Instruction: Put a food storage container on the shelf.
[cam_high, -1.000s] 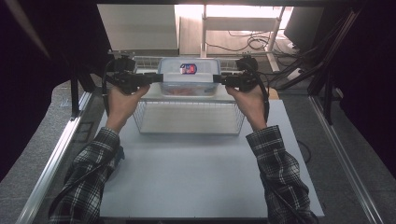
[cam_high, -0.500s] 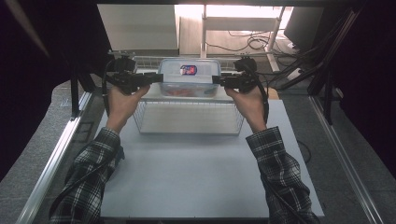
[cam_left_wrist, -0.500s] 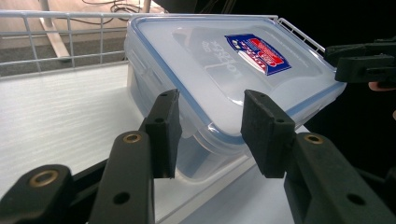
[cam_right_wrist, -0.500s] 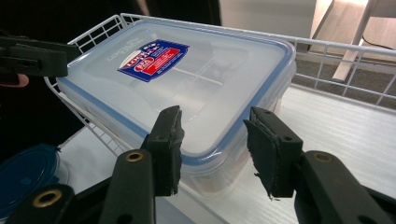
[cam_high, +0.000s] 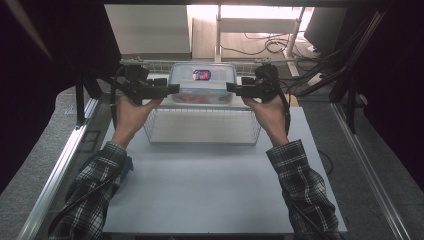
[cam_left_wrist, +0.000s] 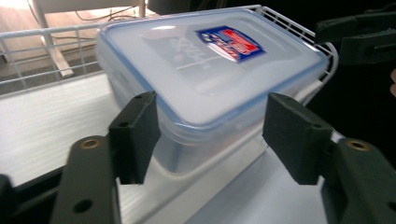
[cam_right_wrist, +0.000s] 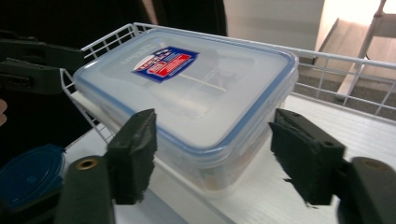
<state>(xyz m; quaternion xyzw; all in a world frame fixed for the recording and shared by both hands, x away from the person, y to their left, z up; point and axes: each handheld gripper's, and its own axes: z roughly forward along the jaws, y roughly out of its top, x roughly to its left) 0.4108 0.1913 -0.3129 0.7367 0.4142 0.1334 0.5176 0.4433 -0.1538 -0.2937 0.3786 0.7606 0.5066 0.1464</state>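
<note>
We see the left gripper (cam_high: 172, 89) and the right gripper (cam_high: 231, 88) flanking a lidded plastic food container (cam_high: 202, 84) — both sets of jaws have just been opening, and the pads now stand clear of its ends, holding nothing. The container, with its blue-rimmed lid and red-and-blue label (cam_left_wrist: 228, 43), sits in the white wire basket (cam_high: 202, 135) at its far end — on the white table (cam_high: 200, 200).

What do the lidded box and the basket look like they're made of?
Lidded box: likely plastic, translucent and frosted, with a blue rim seal and a printed sticker on its glossy lid. Basket: probably white-coated metal wire, seen as a thin open grid.
</note>
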